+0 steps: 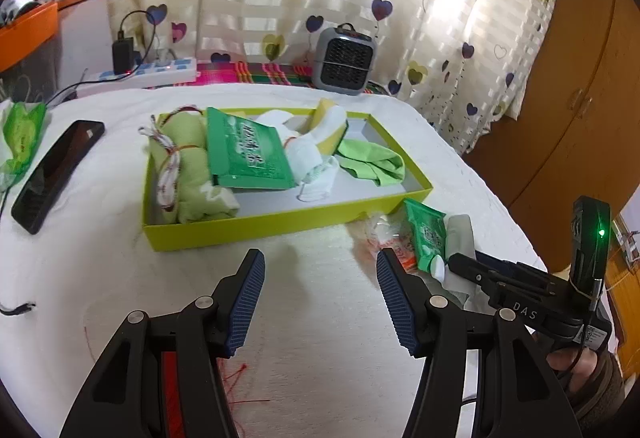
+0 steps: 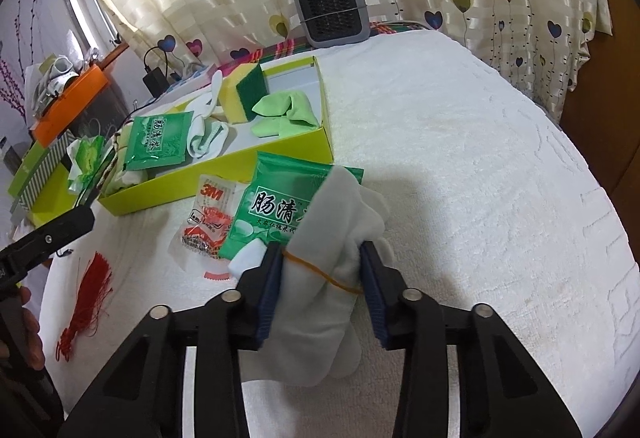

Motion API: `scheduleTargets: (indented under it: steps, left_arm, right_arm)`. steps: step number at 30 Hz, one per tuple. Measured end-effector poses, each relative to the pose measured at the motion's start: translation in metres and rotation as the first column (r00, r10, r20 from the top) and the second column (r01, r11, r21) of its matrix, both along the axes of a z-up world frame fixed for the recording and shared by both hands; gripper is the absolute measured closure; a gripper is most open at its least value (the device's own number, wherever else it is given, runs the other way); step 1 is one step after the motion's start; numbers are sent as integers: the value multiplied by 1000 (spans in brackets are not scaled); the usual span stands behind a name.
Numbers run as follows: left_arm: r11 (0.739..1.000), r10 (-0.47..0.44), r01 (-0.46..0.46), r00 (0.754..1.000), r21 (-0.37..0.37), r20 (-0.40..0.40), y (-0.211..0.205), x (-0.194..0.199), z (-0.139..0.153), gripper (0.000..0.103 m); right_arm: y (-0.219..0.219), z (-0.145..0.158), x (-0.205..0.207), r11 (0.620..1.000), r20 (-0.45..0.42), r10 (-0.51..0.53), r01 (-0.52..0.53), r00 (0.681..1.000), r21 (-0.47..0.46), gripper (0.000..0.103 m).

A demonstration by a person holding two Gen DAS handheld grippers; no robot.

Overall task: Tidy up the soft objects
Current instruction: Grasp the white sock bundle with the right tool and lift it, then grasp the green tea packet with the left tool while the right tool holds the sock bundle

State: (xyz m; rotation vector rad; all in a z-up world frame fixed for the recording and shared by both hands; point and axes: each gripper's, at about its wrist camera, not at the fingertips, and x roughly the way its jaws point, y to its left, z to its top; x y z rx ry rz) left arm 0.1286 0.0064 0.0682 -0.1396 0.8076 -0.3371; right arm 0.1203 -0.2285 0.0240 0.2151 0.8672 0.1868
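Note:
A yellow-green box [image 1: 256, 228] [image 2: 280, 154] on the white cloth holds a tied green cloth roll [image 1: 188, 158], a green sachet [image 1: 250, 154], white socks [image 1: 308, 154], a sponge [image 2: 244, 90] and a light green cloth [image 1: 372, 162]. My left gripper [image 1: 320, 302] is open and empty in front of the box. My right gripper [image 2: 322, 290] is shut on a grey cloth bundle [image 2: 320, 278] bound with a rubber band, lying partly over a green sachet [image 2: 276, 206]. A 3M packet [image 2: 208, 222] lies beside it.
A grey heater [image 1: 344, 60] stands at the back by the curtain. A black phone [image 1: 56, 174] and a green packet [image 1: 20, 134] lie left of the box. A power strip [image 1: 140, 76] sits behind. A red tassel [image 2: 86, 298] lies on the cloth.

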Motion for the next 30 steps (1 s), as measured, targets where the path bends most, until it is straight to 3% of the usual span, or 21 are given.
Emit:
scheduleTargets:
  steps: [13, 24, 30]
  left_arm:
    - [998, -65, 65, 998, 4, -22, -35, 7, -1, 45]
    - [983, -182, 182, 982, -13, -57, -83, 26, -6, 45]
    - [976, -215, 217, 974, 26, -78, -113, 41, -11, 45]
  right_arm:
    - [-19, 7, -12, 1000, 38, -16, 15, 999, 24, 70]
    - [-43, 12, -20, 998, 61, -53, 51, 997, 30, 70]
    - [-54, 14, -22, 997, 67, -66, 64, 996, 34, 70]
